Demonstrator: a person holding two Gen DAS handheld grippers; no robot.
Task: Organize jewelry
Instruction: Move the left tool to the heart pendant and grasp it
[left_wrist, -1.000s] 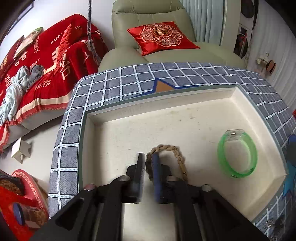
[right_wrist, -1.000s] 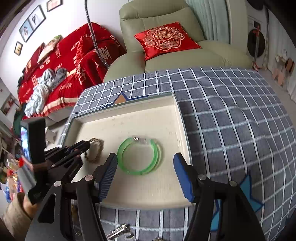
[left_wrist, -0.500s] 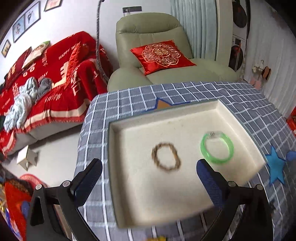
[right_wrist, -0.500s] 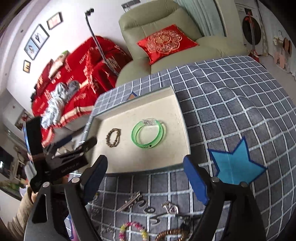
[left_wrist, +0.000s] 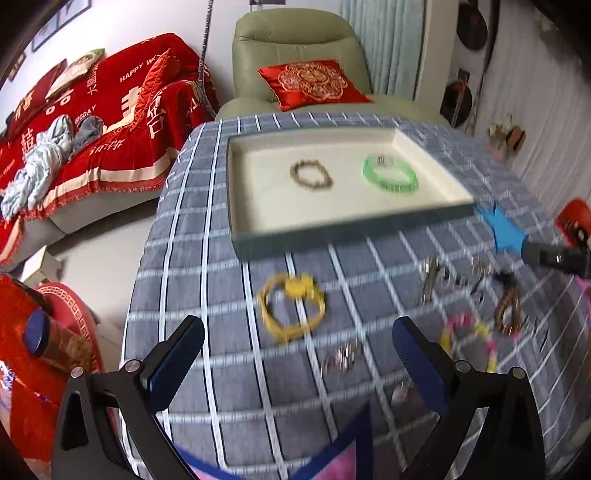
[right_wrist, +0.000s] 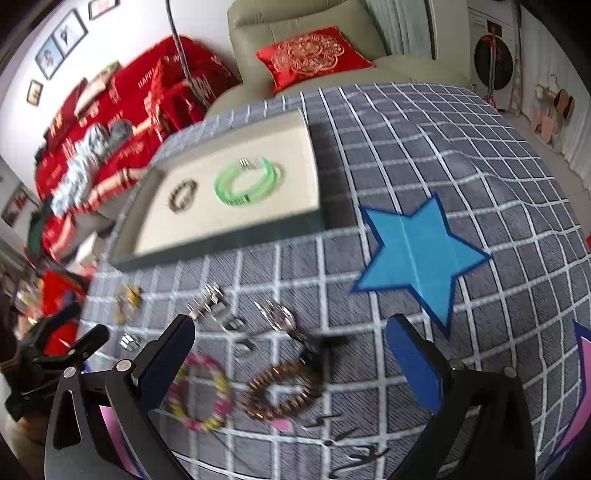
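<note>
our left hand-held gripper (left_wrist: 297, 356) has dropped the braided bracelet (left_wrist: 311, 175) in the tray (left_wrist: 332, 229); open like the right hand-held gripper (right_wrist: 290, 354), it now hovers near the yellow bracelet (left_wrist: 291, 311).

Pretty lived-in room: pale green recliner (left_wrist: 299, 48) at the far side with a red embroidered cushion (left_wrist: 312, 83) on it, sofa under a red throw (left_wrist: 92, 122) far left, framed pictures (right_wrist: 62, 37) on the white wall, curtains far right.
</note>
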